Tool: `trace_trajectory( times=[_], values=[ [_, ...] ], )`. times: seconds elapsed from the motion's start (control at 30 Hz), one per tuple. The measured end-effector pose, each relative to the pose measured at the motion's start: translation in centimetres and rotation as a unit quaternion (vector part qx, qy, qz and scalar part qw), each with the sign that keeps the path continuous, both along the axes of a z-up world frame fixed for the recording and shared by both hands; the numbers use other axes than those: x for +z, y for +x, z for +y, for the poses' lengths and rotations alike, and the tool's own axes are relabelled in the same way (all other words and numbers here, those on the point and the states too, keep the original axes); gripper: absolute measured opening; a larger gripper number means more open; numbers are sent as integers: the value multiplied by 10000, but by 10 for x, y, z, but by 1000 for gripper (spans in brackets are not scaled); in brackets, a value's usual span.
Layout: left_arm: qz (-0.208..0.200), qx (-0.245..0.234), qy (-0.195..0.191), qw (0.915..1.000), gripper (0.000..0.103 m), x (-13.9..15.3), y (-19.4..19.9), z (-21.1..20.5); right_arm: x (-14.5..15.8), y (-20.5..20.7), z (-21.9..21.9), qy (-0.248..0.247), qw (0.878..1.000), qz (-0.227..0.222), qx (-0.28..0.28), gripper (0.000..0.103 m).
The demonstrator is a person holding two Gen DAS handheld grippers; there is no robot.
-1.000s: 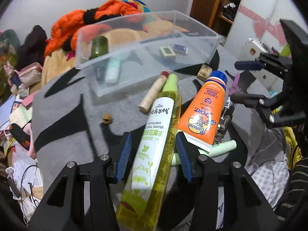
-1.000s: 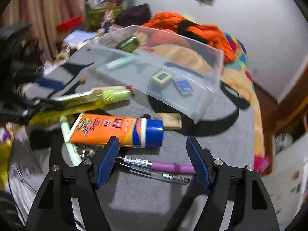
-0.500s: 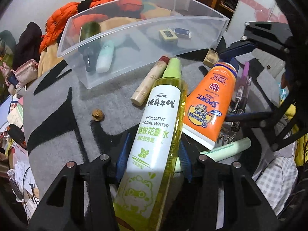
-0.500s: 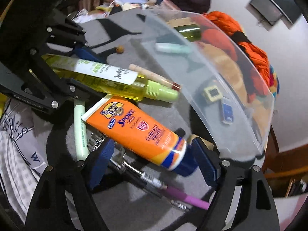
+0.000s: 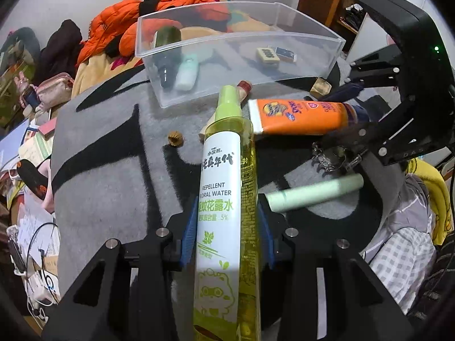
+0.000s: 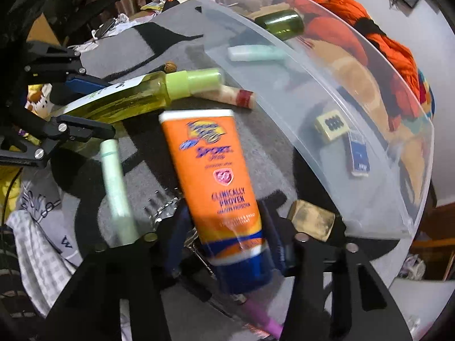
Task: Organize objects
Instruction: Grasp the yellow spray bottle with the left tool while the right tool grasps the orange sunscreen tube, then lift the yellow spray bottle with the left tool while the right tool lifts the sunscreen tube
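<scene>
My left gripper point(image 5: 227, 234) is shut on a yellow-green floral water bottle point(image 5: 224, 199) and holds it off the grey mat, cap pointing at the clear plastic bin point(image 5: 312, 56). My right gripper point(image 6: 227, 244) is shut on an orange sunscreen tube point(image 6: 212, 170) near its blue cap end and holds it raised. The tube also shows in the left wrist view point(image 5: 298, 113), and the bottle in the right wrist view point(image 6: 136, 96). The bin holds a dark green bottle point(image 5: 167, 42), a mint tube point(image 5: 186, 74), a small tan box point(image 5: 266, 54) and a blue box point(image 5: 284, 53).
On the mat lie a pale green tube point(image 5: 312, 194), a beige stick with a red cap point(image 6: 230, 96), a walnut point(image 5: 174, 138), a tan block point(image 6: 311, 218), keys point(image 5: 327, 159) and pens point(image 6: 261, 321). Clutter and clothes surround the table.
My right gripper closed on the sunscreen tube and lifted and turned it. My left gripper raised the floral water bottle and moved closer to the bin.
</scene>
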State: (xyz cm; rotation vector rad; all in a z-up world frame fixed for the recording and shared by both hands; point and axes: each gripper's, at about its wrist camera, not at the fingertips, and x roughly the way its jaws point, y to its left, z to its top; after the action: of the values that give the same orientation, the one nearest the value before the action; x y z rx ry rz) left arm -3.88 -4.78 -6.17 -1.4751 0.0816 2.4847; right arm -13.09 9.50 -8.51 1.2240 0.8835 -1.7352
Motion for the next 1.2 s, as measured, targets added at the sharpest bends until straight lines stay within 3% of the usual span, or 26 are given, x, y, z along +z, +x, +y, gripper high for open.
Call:
trace_trajectory(
  times=[0.33,0.73,0.97,1.2],
  values=[
    [-62,-81,-72,9999,40,-8,-18,10,-3,0,-12,2,9998,187,-66,46],
    [748,298,20,9967,39,26,9,0,13,9,8,-585,9975,283,-281,41],
    [1188,593,206,9909,38,54,12,-11,42,9,30,-1228,9893,414,-663,41],
    [1663,726,480,9822,37,80,11,-14,70,-4,48,-2050,9702,519,-1185,41]
  ],
)
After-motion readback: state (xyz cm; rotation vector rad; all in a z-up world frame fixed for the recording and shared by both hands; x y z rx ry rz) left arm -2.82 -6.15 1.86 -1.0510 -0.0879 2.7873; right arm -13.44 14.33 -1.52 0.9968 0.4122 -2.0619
